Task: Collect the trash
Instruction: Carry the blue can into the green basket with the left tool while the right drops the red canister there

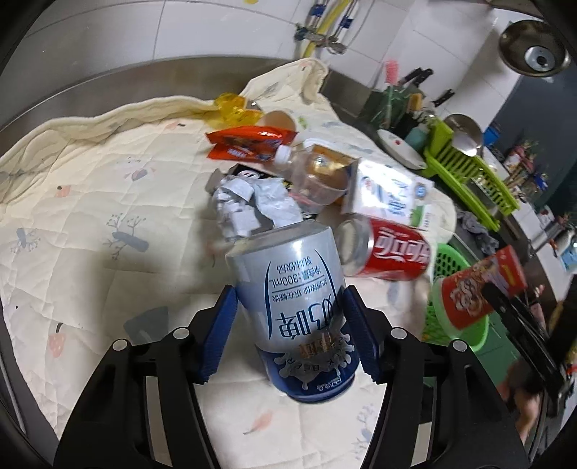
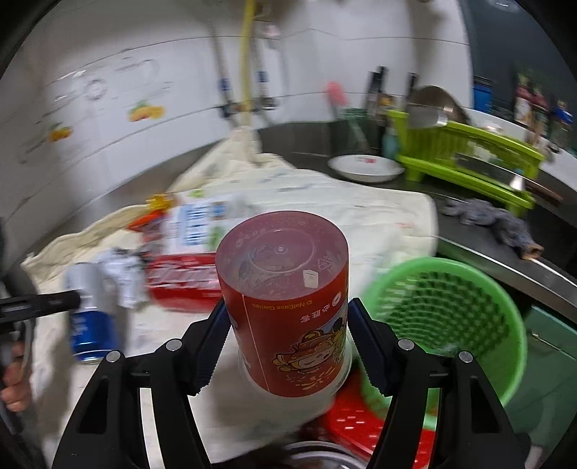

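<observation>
My left gripper (image 1: 288, 328) is shut on a blue and silver drink can (image 1: 295, 306), held upside down above a cream quilt (image 1: 90, 202). The can also shows in the right wrist view (image 2: 90, 317). My right gripper (image 2: 288, 342) is shut on a red plastic cup (image 2: 288, 299), bottom end away from me, just left of a green mesh basket (image 2: 450, 314). The cup (image 1: 479, 288) and basket (image 1: 447, 259) show at the right of the left wrist view. A trash pile lies on the quilt: a red cola can (image 1: 389, 252), crumpled paper (image 1: 252, 205), a clear bottle (image 1: 310, 173), a milk carton (image 1: 389, 194), and an orange wrapper (image 1: 245, 144).
A green dish rack (image 2: 465, 158), a white plate (image 2: 364, 167) and a grey rag (image 2: 494, 220) sit on the steel counter at the right. A red basket (image 2: 364, 422) lies below the green one. A tiled wall with pipes (image 1: 324, 32) stands behind.
</observation>
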A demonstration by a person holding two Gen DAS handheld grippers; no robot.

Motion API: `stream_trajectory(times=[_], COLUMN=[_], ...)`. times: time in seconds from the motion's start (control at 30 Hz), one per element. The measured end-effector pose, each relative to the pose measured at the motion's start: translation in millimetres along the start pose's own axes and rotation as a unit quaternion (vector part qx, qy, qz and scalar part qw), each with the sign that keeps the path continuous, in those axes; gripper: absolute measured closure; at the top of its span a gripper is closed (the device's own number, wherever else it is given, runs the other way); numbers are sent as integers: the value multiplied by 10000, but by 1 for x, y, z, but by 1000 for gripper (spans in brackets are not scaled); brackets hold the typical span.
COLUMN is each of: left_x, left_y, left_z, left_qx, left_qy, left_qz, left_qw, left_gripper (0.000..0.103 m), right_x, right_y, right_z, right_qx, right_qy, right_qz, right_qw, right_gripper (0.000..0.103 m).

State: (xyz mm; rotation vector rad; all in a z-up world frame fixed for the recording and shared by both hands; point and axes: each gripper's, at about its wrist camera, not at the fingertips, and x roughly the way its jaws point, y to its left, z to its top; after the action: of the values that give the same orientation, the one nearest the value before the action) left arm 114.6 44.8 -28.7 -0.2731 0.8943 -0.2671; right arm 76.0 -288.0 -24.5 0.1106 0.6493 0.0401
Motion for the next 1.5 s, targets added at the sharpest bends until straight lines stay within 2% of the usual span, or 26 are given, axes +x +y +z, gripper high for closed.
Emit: stream_trajectory(times=[0.17,0.4,0.67,0.83,0.97,1.2,1.5], left_x=[-9,-13,-13,-20,-22,-8,43], left_y=[-17,-51,-59,-67,-86,-138,-220], left_z=[2,7,11,13,17,24,23], left_qx=[151,470,490,598,780,1161,1700], left_qy=[-42,-89,-141,-206,-221,-72,396], left_qz=[-298,-611,-683,-829,-1037,-1467,-1875], left_qw=[9994,9970,9964,9946,9913,9823,9666], left_gripper=[44,45,45,46,46,46,46], right_x=[19,52,83,94,85,50,-5], right_y=[-65,-127,-149,-153,-150,-147,-155], right_z=[0,-19,-45,-50,-47,-45,-56], right_qx=[319,647,897,961,941,878,806], right_qy=[167,582,1009,1111,975,728,476], right_qz=[-725,-1318,-1389,-1379,-1384,-1368,-1496], right_qw=[9967,9874,9811,9795,9811,9840,9843], right_gripper=[39,39,39,38,27,25,21])
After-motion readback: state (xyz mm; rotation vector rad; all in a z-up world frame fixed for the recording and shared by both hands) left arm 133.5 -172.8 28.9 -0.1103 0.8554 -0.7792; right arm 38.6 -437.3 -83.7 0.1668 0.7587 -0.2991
